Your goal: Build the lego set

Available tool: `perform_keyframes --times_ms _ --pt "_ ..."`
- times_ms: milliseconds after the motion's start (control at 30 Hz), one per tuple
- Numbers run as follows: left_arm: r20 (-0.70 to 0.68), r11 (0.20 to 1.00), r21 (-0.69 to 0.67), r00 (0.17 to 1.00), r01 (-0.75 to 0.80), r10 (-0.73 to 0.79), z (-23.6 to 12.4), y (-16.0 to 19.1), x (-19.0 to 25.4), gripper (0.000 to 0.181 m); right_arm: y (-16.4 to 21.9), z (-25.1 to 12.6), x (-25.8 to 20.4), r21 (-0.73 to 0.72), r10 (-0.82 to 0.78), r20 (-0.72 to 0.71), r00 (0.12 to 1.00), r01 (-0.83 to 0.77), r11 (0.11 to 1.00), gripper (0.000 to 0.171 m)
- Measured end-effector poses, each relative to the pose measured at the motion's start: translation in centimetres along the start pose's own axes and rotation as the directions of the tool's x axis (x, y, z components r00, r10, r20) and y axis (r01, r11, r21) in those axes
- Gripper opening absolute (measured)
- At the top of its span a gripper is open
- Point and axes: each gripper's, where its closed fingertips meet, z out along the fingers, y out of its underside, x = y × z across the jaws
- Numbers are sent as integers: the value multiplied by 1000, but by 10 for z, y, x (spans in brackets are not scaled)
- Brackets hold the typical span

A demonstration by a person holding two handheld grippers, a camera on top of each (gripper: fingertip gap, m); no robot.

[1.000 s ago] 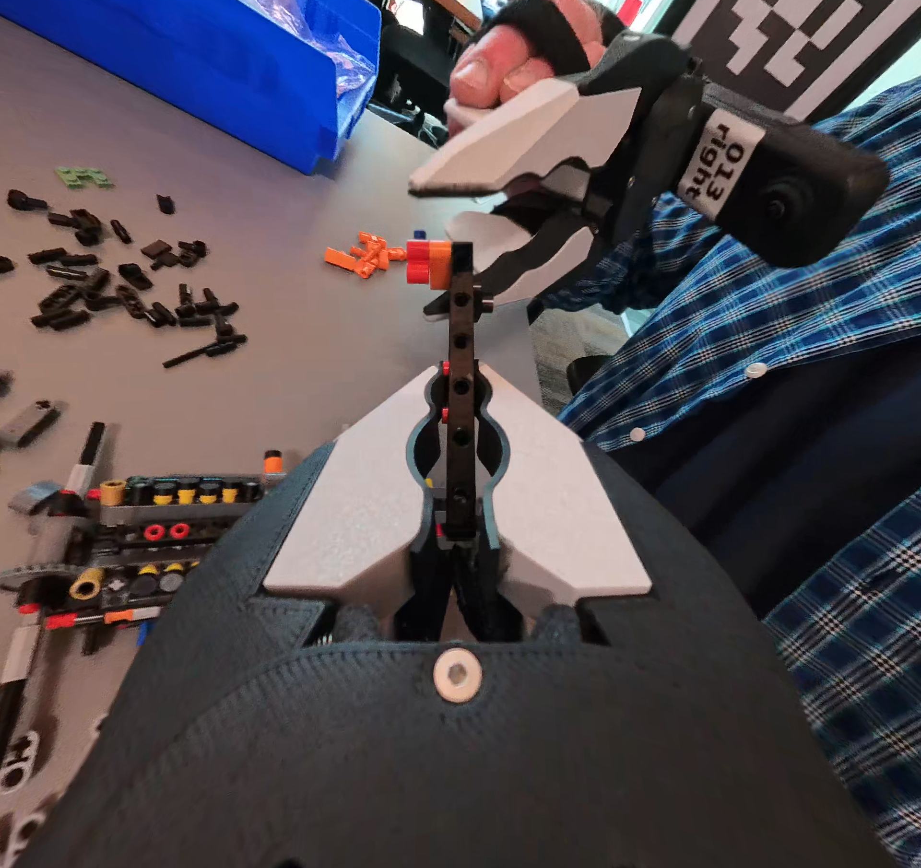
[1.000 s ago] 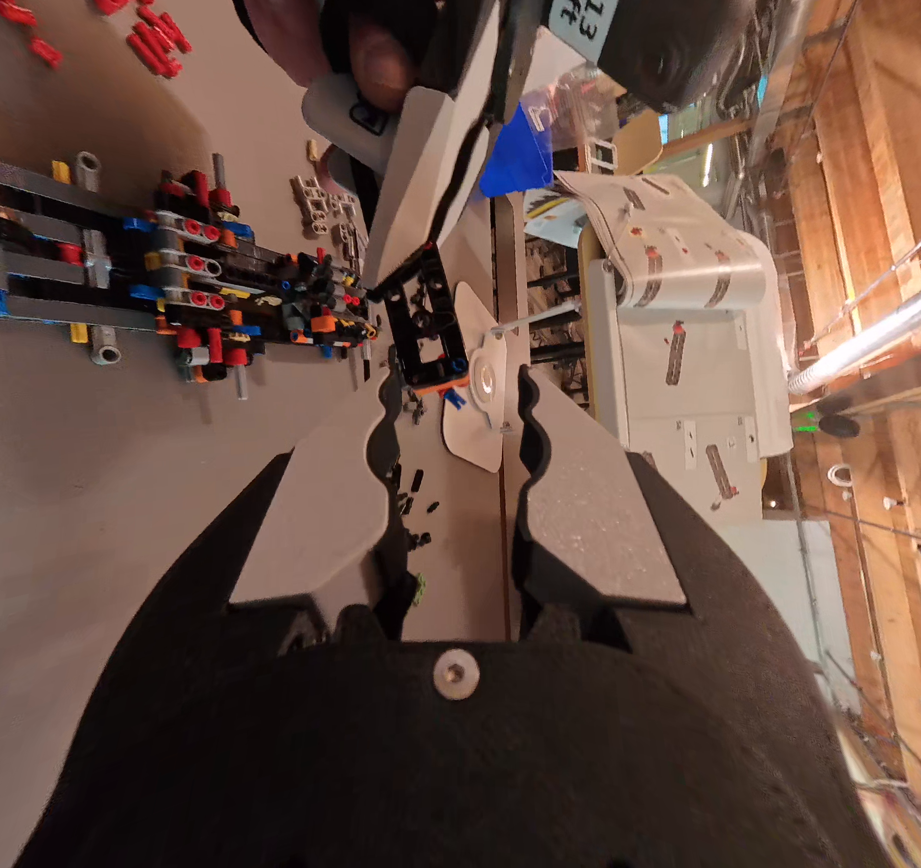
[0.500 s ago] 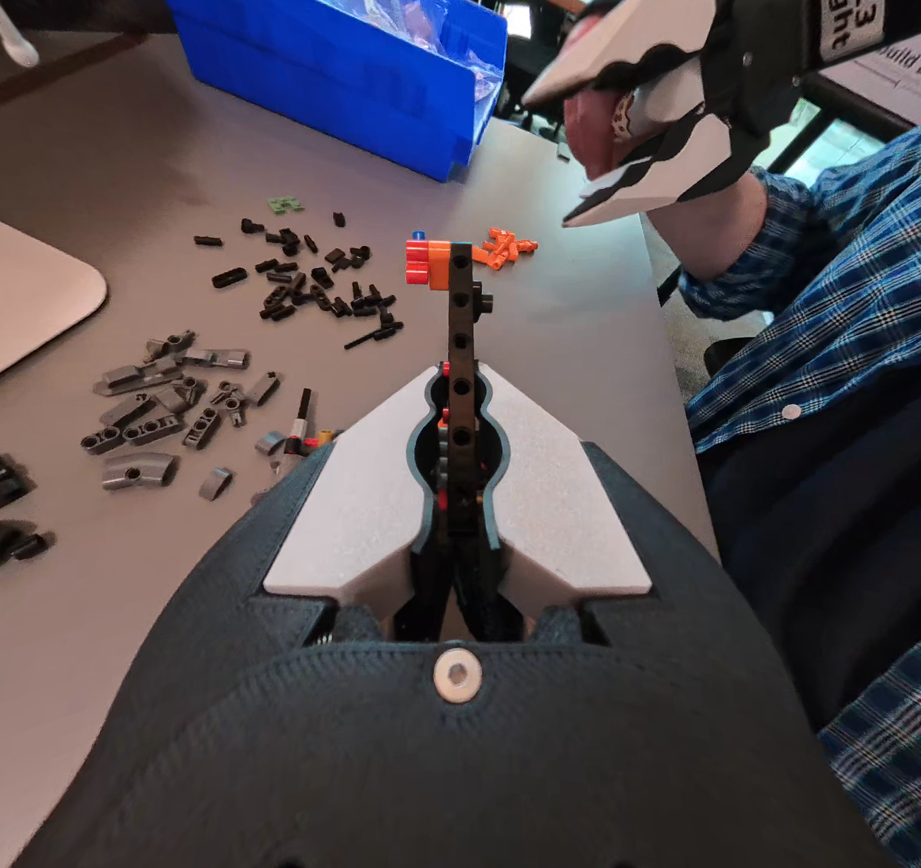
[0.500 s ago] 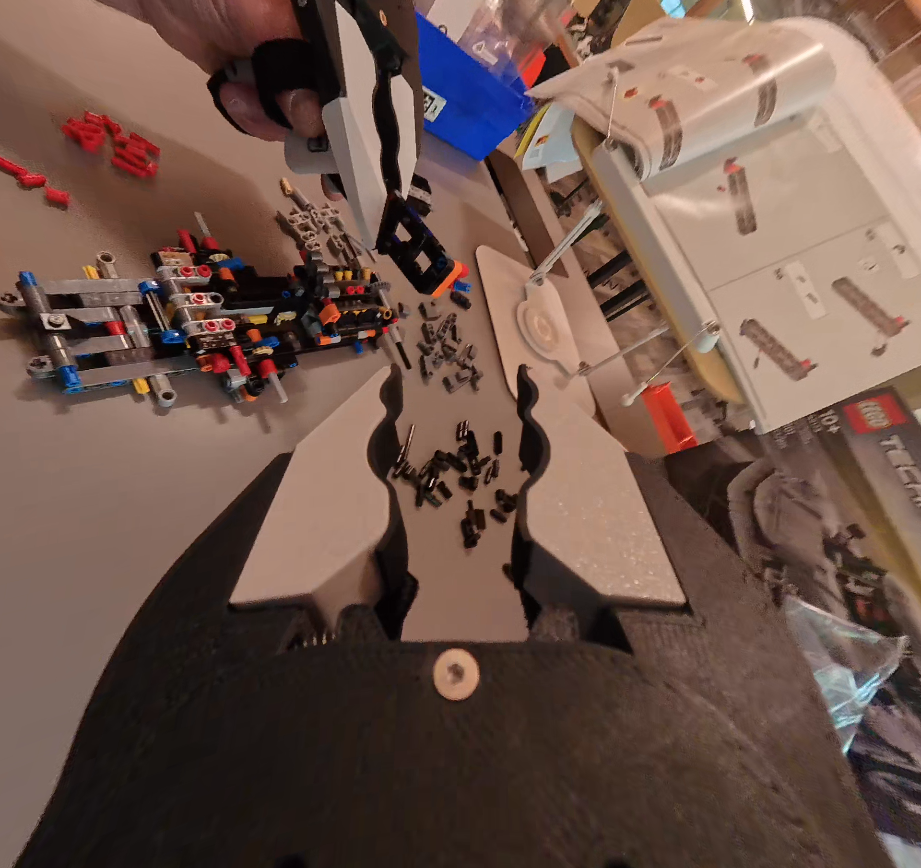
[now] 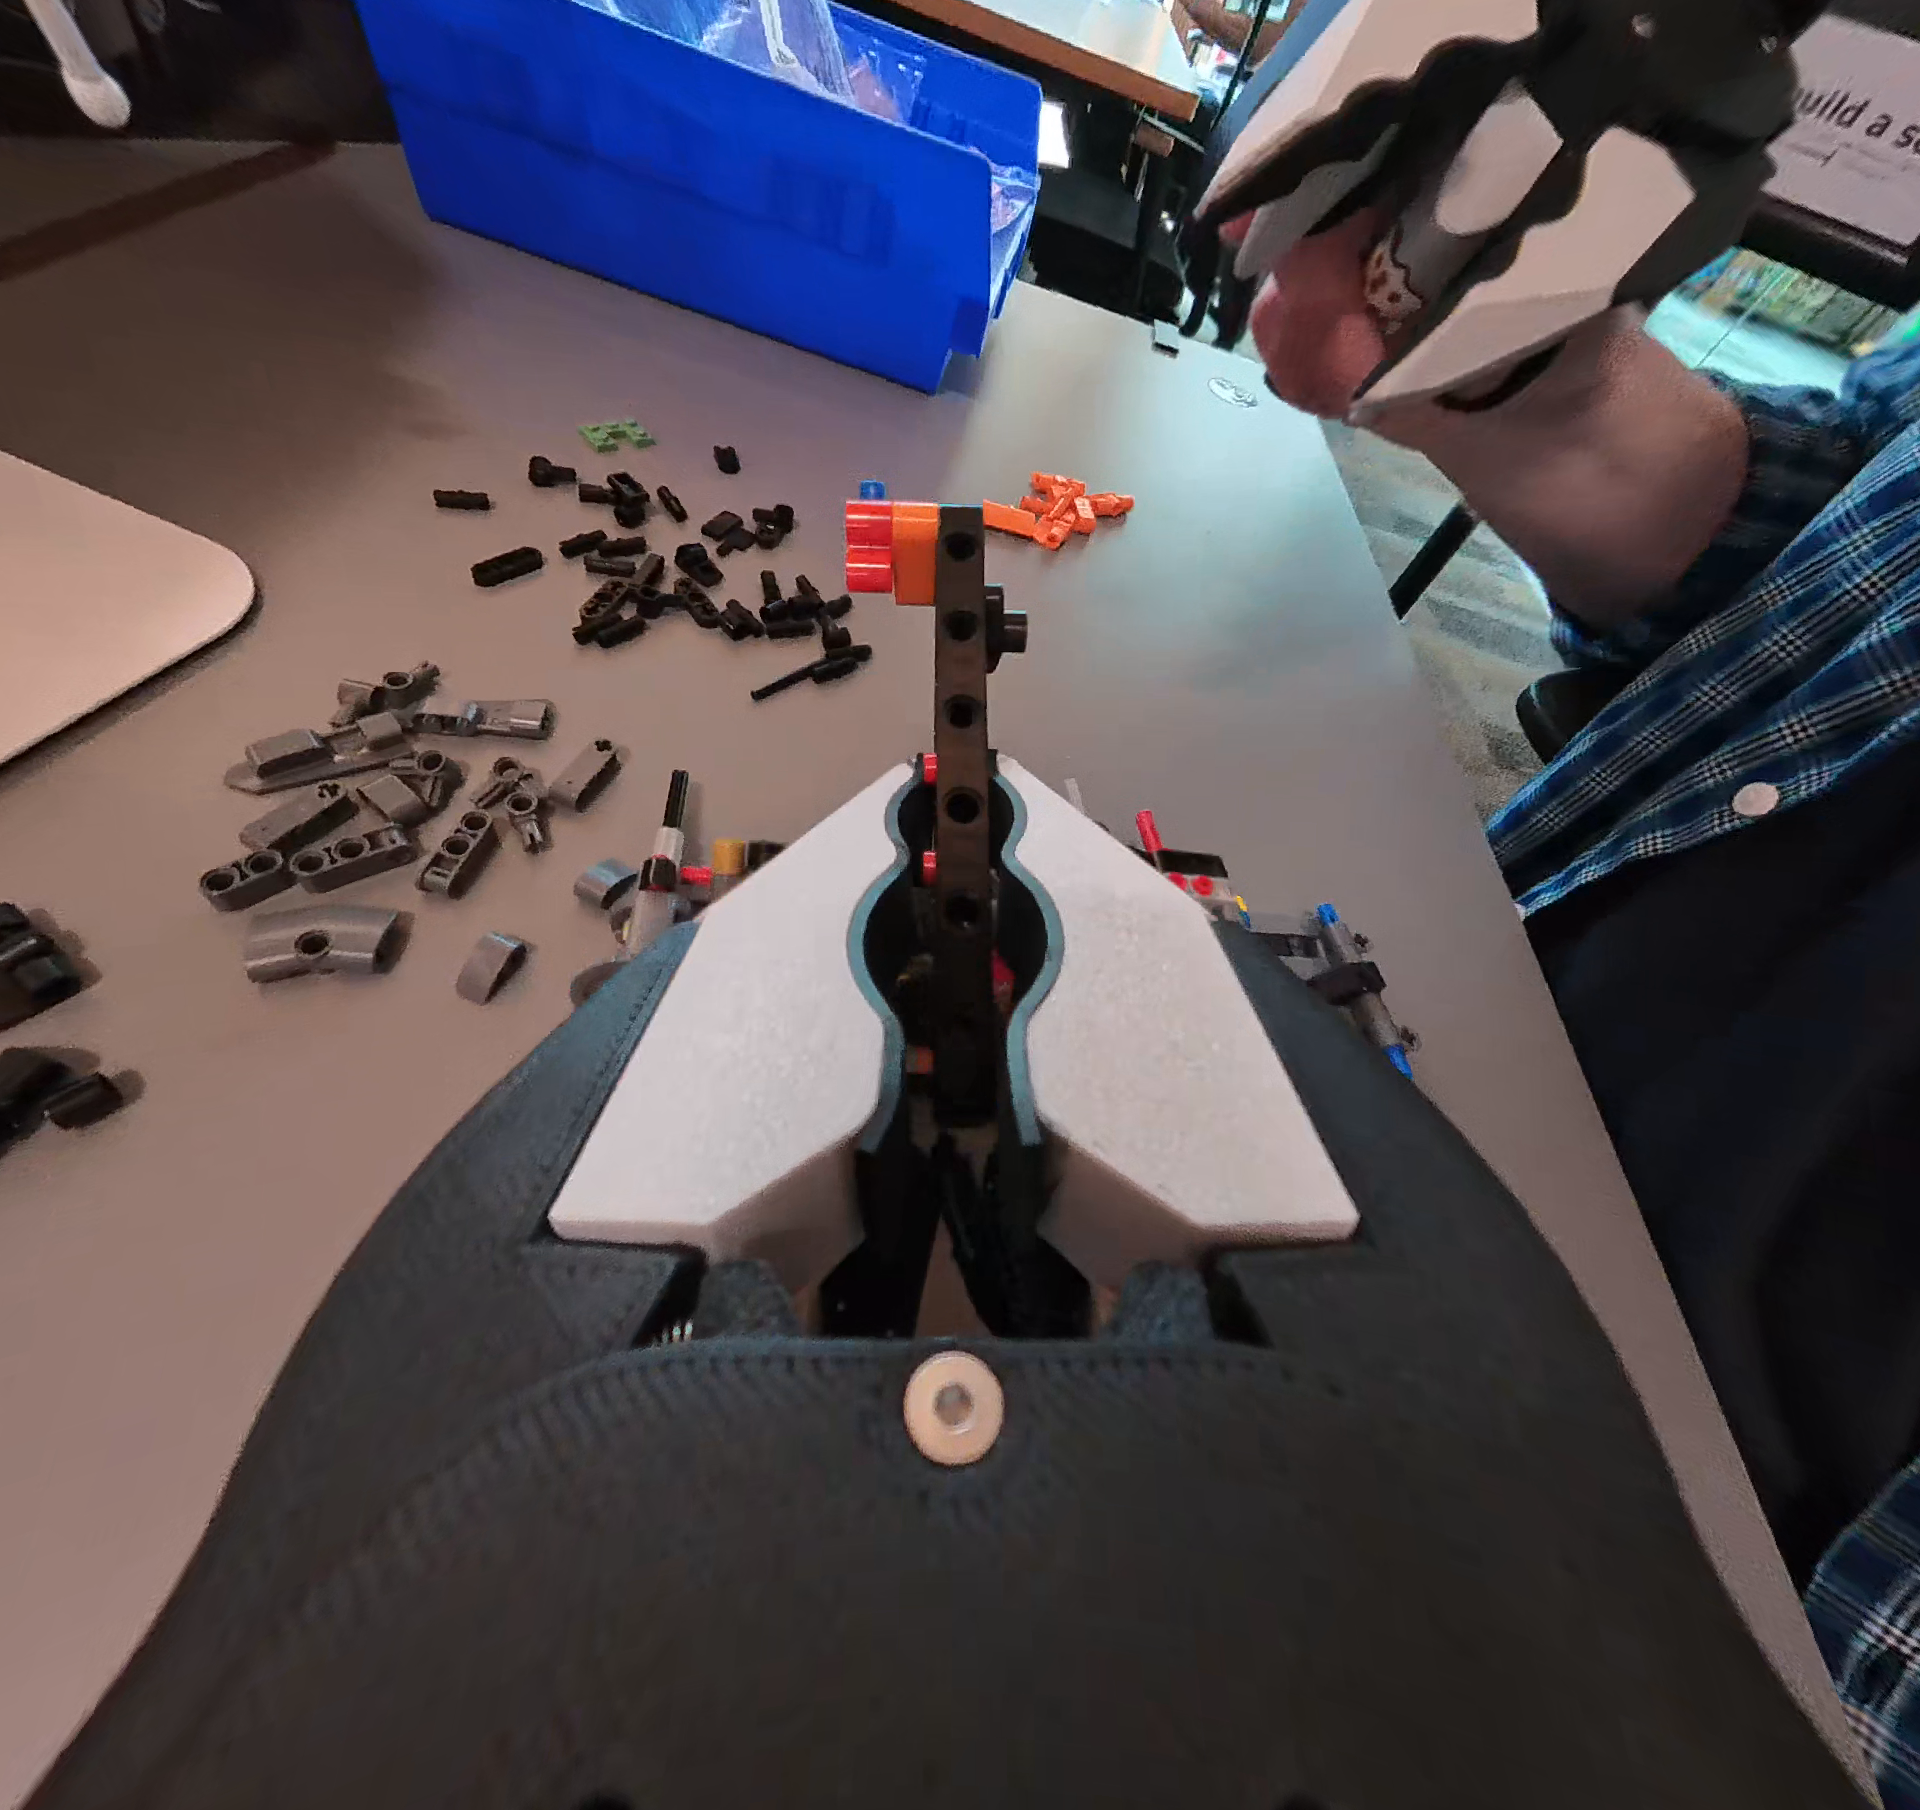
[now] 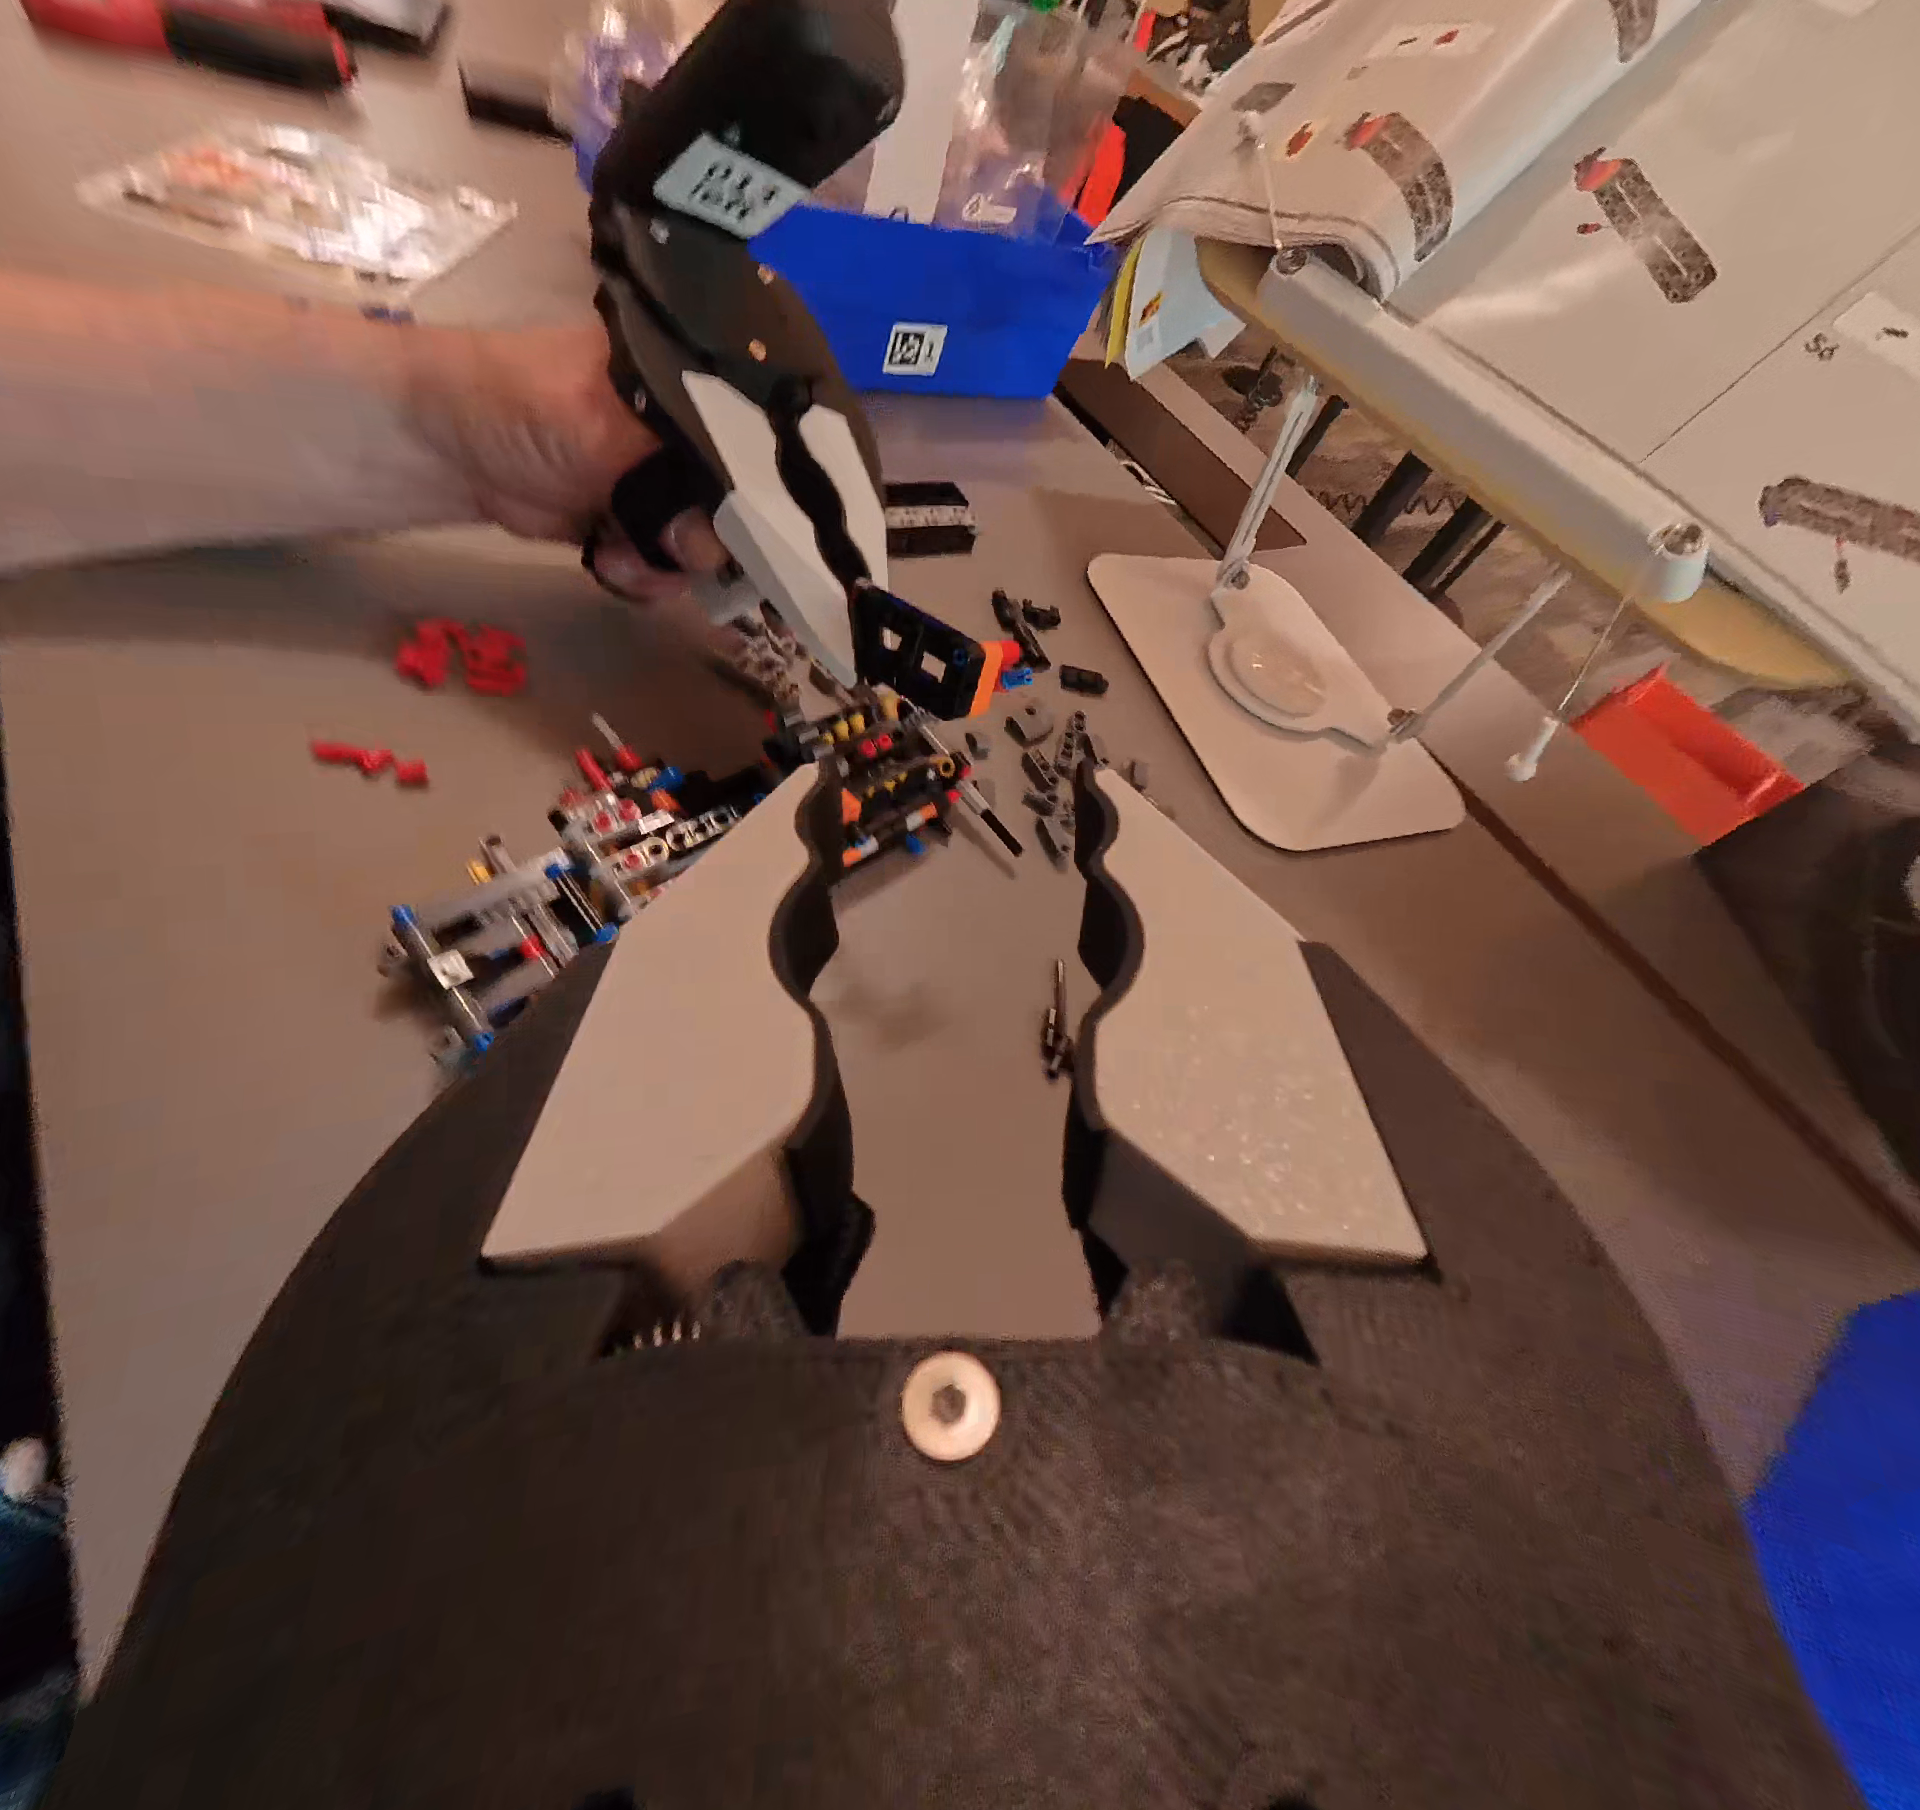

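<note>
My left gripper (image 5: pixel 958 773) is shut on a black frame piece (image 5: pixel 958 680) with red and orange parts at its tip, held above the table. The right wrist view shows the same frame piece (image 6: pixel 914 651) in the left gripper (image 6: pixel 847 664) just over the long partly built model (image 6: pixel 665 830). My right gripper (image 6: pixel 945 794) is open and empty, raised above the table; it also shows in the left wrist view (image 5: pixel 1299 306) at the upper right. A loose black axle (image 6: pixel 1057 1017) lies between its fingers' line of sight on the table.
Black pins (image 5: pixel 686 576), grey connectors (image 5: pixel 364 815), orange parts (image 5: pixel 1060 508) and red pins (image 6: pixel 462 654) lie scattered on the grey table (image 5: pixel 260 326). A blue bin (image 5: pixel 675 150) stands at the back. A white stand base (image 6: pixel 1288 721) holds the instruction booklet (image 6: pixel 1558 98). The person's checked sleeve is at right.
My right gripper has pulled back and away from the frame piece, still open. My left gripper has lowered the frame piece toward the built model, still shut on it.
</note>
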Motion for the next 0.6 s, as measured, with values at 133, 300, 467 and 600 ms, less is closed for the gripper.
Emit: perform_keyframes --times_ms 133,300,467,600 --pt "4 999 34 1000 20 -20 -8 -5 -3 7 -7 2 -4 51 184 7 983 -184 982 42" --pt "23 998 56 1000 20 -21 -11 -9 -4 7 -2 3 -14 112 381 -18 924 -377 919 41" --pt "45 996 65 997 60 -63 -11 -9 -10 7 20 4 -27 158 478 -42 877 -467 870 40" --pt "35 997 54 997 61 -63 -3 -9 -10 7 36 5 -30 128 453 -76 888 -442 888 42"
